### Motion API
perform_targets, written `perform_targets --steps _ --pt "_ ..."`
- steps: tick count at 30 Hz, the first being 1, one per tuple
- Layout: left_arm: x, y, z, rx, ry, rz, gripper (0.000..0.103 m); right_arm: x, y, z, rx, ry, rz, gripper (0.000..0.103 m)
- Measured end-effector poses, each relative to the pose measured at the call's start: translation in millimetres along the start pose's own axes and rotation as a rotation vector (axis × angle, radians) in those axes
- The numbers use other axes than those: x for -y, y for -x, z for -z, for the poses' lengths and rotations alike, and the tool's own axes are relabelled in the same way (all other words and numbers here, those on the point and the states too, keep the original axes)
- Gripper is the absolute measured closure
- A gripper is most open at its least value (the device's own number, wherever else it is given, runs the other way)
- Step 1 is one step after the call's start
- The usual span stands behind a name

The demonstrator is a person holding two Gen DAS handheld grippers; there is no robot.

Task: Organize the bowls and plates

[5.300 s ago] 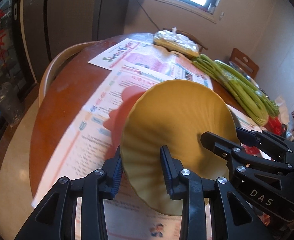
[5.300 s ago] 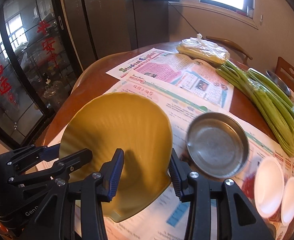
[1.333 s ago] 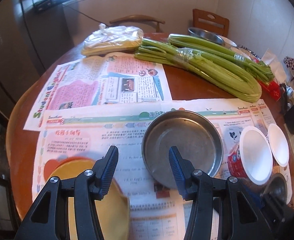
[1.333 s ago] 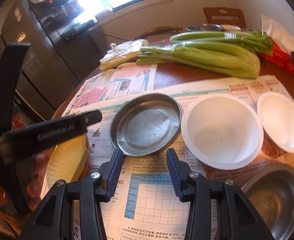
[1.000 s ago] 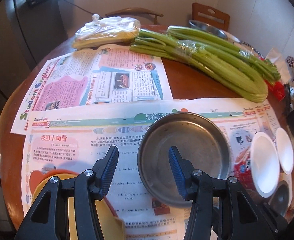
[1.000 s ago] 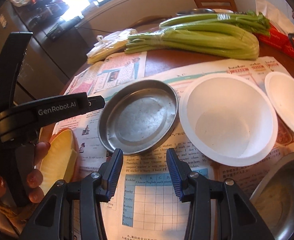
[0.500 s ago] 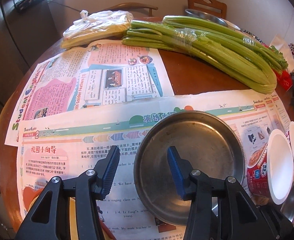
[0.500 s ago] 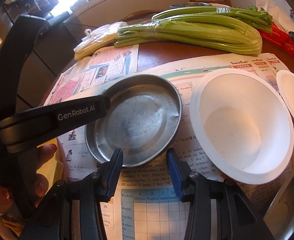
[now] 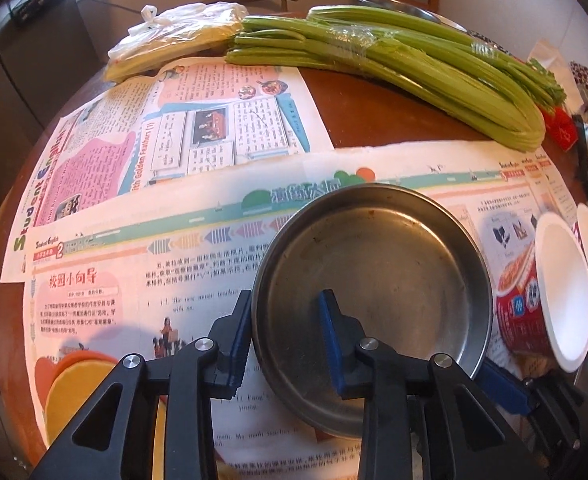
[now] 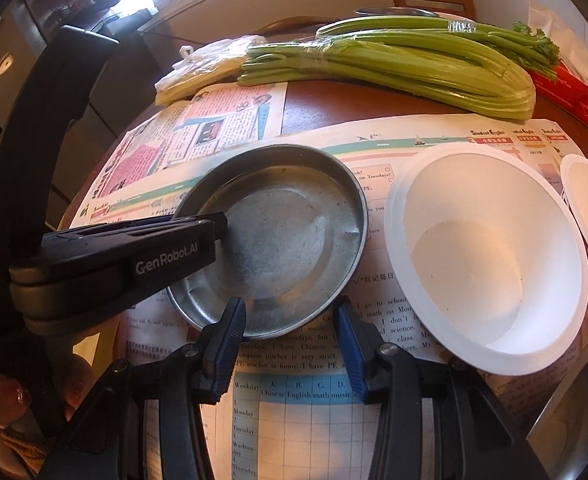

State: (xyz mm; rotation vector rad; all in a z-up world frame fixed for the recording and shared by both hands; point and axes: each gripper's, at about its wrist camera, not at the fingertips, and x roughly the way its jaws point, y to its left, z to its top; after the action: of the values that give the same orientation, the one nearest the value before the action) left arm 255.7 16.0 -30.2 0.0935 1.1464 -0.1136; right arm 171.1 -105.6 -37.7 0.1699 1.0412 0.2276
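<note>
Got newspaper sheets (image 9: 198, 216) spread all over my wooden table (image 9: 389, 120), a big bunch of celery (image 9: 393, 60) along the back, a plastic bag (image 9: 174, 44) just beside it, and a red box (image 10: 569, 92) behind the leafy end.

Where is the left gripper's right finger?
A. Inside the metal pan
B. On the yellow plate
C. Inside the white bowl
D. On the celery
A. The left gripper straddles the metal pan's near rim, open: one blue-padded finger sits inside the pan, the other just outside on the newspaper.
</note>
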Motion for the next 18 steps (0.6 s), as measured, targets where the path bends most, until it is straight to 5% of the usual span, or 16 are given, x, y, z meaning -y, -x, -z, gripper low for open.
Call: perform_targets --steps 18 --pt "14 32 57 0.024 -0.015 -0.04 0.07 -3 26 36 -0.058 0.088 -0.037 0.056"
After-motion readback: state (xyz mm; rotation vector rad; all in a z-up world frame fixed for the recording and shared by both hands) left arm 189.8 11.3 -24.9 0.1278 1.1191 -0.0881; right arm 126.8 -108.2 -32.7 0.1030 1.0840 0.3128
